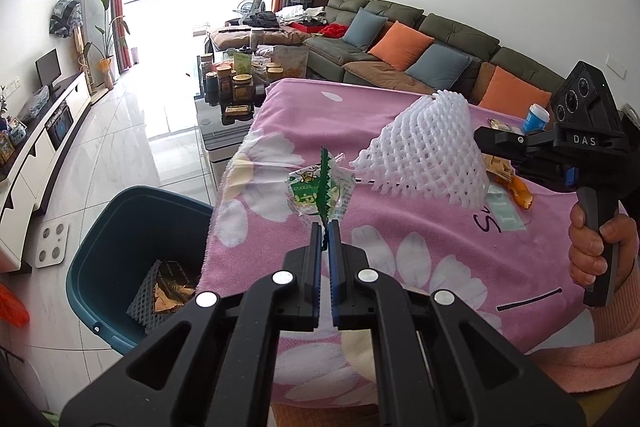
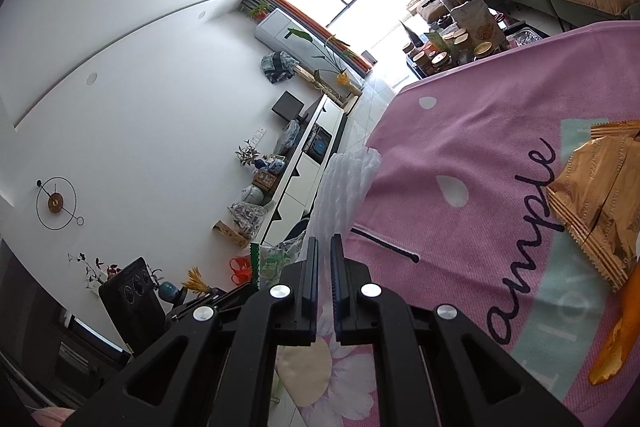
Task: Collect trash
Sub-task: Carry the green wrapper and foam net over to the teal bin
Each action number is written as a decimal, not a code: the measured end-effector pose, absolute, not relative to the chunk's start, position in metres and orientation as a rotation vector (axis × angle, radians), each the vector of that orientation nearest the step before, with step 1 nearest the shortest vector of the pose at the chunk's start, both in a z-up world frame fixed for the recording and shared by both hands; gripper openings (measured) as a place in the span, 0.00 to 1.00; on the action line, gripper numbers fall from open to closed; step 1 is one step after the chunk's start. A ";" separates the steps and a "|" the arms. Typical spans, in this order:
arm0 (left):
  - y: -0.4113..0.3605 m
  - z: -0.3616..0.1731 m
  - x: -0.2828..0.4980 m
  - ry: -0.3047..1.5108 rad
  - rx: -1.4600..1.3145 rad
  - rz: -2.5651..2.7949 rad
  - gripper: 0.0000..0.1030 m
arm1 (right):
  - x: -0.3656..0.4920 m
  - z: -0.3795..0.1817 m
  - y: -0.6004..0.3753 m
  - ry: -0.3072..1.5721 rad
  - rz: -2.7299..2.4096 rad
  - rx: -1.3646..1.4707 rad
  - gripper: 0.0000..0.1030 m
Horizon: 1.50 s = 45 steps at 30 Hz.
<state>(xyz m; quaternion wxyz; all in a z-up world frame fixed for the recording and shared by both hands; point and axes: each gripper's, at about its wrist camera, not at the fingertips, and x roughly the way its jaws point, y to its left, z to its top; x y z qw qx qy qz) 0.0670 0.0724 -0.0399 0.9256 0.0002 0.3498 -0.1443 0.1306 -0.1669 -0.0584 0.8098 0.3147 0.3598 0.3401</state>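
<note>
Green wrapper (image 1: pixel 320 193) pinched in my closed left gripper (image 1: pixel 328 231), near the table's left edge; bin (image 1: pixel 120 227) lower left. I judge carrying underway.

Right view: right gripper (image 2: pixel 325 247) clamped on white foam net (image 2: pixel 344 187). Next, release both over bin.
</note>
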 end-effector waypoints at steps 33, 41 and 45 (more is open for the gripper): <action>0.153 -0.036 0.056 0.708 -0.040 -0.106 0.04 | 0.152 -0.060 -0.105 0.823 0.865 0.623 0.05; 0.170 -0.039 0.058 0.715 -0.054 -0.064 0.04 | 0.156 -0.059 -0.089 0.844 0.898 0.611 0.05; 0.177 -0.040 0.060 0.720 -0.060 -0.047 0.04 | 0.159 -0.058 -0.080 0.857 0.911 0.602 0.05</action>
